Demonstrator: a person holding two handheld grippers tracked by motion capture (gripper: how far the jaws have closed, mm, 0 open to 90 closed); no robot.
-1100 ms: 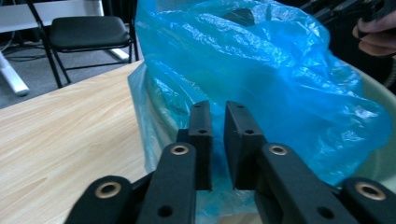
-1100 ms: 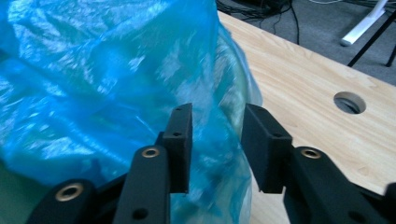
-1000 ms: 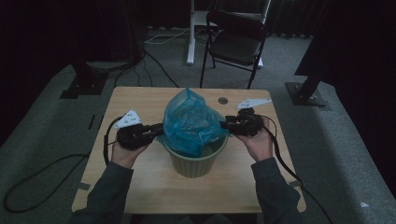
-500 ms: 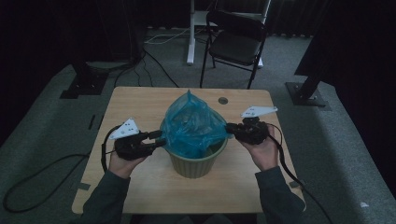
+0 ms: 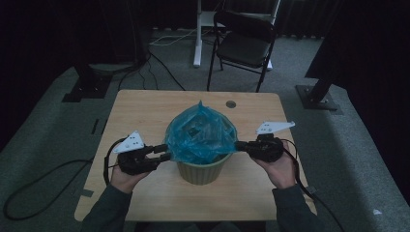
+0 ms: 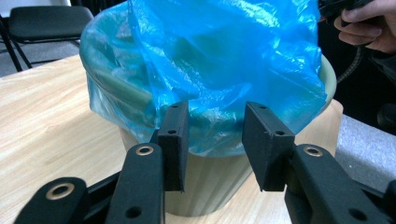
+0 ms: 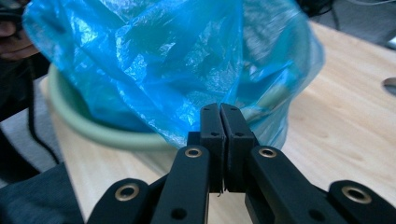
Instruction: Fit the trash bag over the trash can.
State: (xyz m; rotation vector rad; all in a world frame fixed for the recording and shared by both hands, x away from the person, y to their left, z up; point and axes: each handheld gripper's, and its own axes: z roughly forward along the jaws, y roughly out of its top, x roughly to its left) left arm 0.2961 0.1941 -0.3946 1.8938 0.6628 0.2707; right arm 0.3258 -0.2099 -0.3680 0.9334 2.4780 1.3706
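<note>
A blue plastic bag (image 5: 200, 133) lines a green bin (image 5: 202, 170) mid-surface (image 5: 145, 111); the right claw (image 7: 219, 122) pinches the bag's edge, the left claw (image 6: 212, 135) gapes beside it.

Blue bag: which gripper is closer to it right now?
Right. The right gripper is shut on the bag edge; the left gripper is open, just short of it.
</note>
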